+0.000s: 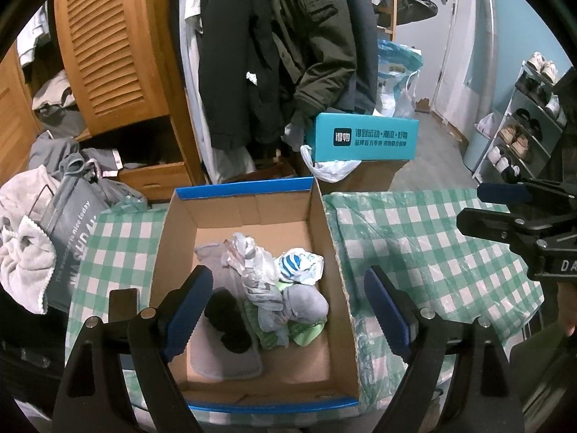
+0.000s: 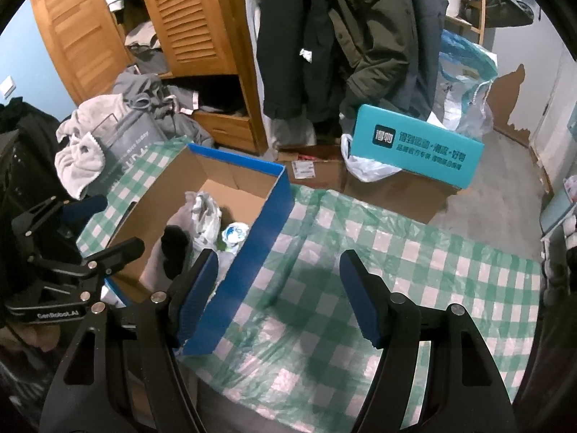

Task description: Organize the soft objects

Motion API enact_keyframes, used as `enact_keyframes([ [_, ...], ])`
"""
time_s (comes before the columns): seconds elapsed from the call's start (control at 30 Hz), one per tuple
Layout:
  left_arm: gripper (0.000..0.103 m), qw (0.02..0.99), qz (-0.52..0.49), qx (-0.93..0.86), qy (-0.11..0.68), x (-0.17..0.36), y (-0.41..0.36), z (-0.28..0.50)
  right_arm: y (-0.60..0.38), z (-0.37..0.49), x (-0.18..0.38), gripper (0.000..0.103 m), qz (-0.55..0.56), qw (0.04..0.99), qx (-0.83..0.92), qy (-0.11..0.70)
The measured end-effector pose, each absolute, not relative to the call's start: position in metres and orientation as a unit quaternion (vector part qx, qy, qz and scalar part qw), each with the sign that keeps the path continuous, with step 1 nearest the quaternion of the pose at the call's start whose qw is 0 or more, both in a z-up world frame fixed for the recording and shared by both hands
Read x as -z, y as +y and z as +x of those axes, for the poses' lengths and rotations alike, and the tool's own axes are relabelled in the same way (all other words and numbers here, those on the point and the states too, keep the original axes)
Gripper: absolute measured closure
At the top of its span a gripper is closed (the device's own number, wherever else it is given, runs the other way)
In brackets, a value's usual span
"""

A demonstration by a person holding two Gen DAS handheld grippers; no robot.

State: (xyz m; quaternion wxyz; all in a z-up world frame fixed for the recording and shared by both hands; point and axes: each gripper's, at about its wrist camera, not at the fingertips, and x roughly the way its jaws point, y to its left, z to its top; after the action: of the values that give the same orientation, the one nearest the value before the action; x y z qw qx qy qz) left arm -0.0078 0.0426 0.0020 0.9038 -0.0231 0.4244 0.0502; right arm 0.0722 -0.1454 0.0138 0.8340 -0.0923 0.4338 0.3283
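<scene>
Socks and small soft items lie heaped in the cardboard box (image 1: 335,252), toward its near half. Visible in the pile: a black sock (image 1: 227,321), a grey rolled sock (image 1: 306,303), a blue-striped white bundle (image 1: 297,263), a pale patterned cloth (image 1: 249,263), something light green (image 1: 306,335) underneath, and a flat grey piece (image 1: 223,361) on the box floor. Pieces overlap; exact count cannot be told.

The box, brown inside with blue rims, sits on the table (image 1: 432,245) under a green-checked cover, toward its left edge. The cover right of the box shows nothing soft left out.

Left tongs (image 1: 285,306) hang above the box, jaws apart, nothing between them. Right tongs (image 2: 281,296) hang over the bare checked cover just right of the box wall, jaws apart, empty.

Beyond the table's left edge: a grey tote bag (image 1: 72,238) draped with a pale towel (image 1: 25,252). Farther back: a teal shoebox (image 1: 364,137), hanging coats (image 1: 274,54), a louvred wooden wardrobe (image 1: 108,54).

Risks, as judged:
- The heap is tangled; closing on one sock likely drags neighbours out with it.
- The right tongs' left finger is close to the blue wall; a sideways sweep could shove the light box.
- The plastic-looking cover may let the box slide toward the left edge.
</scene>
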Motion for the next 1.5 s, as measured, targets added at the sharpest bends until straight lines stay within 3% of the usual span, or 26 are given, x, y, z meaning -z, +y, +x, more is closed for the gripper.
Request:
enact_keyframes([
  [1.5, 0.016, 0.902, -0.029, -0.071, 0.424, 0.0033, 0.0431, -0.0038, -0.1523, 0.0705, -0.0108, 0.034, -0.106, 0.837, -0.32, 0.431],
])
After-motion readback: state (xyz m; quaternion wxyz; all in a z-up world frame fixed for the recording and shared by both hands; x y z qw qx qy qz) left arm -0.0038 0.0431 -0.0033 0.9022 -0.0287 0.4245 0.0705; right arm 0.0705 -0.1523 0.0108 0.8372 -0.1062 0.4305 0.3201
